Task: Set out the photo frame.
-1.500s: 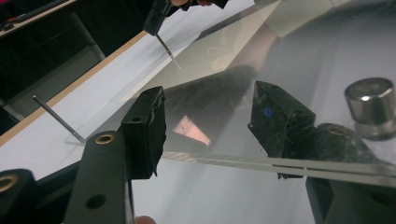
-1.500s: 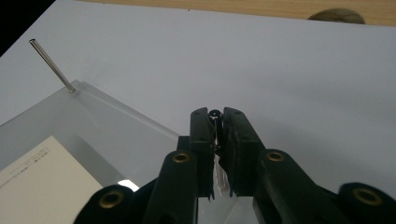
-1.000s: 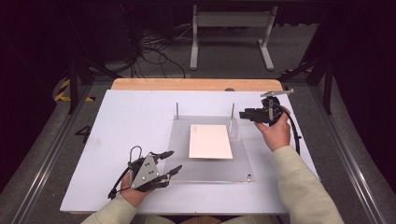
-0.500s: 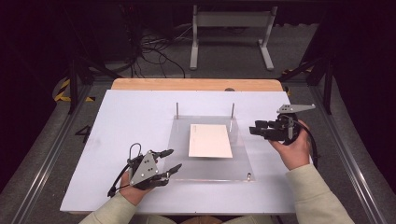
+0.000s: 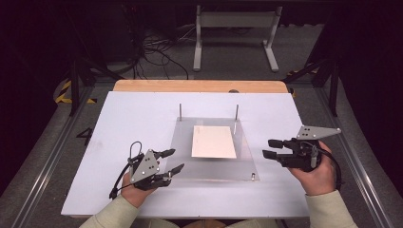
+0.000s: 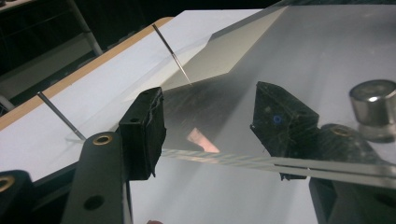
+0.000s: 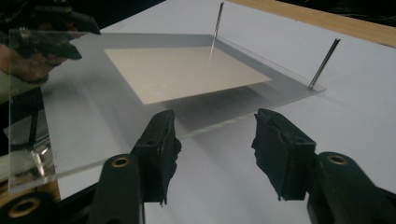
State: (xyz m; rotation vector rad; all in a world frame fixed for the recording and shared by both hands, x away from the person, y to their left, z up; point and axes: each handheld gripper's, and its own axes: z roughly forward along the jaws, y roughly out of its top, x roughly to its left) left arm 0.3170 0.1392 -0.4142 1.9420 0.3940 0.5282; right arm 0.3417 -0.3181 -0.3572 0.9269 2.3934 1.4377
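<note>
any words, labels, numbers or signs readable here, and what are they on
No readable text anywhere.
cream sheet: blank, no print.
clear plate: no label or marking.
blue dot on the left claw: a plain mark, no characters.
yellow and black floor stripes: hazard pattern, no words.

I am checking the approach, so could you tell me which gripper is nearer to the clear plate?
Left. The left gripper is at the clear plate's near-left edge, jaws straddling it; the right gripper stands just off its right edge.
</note>
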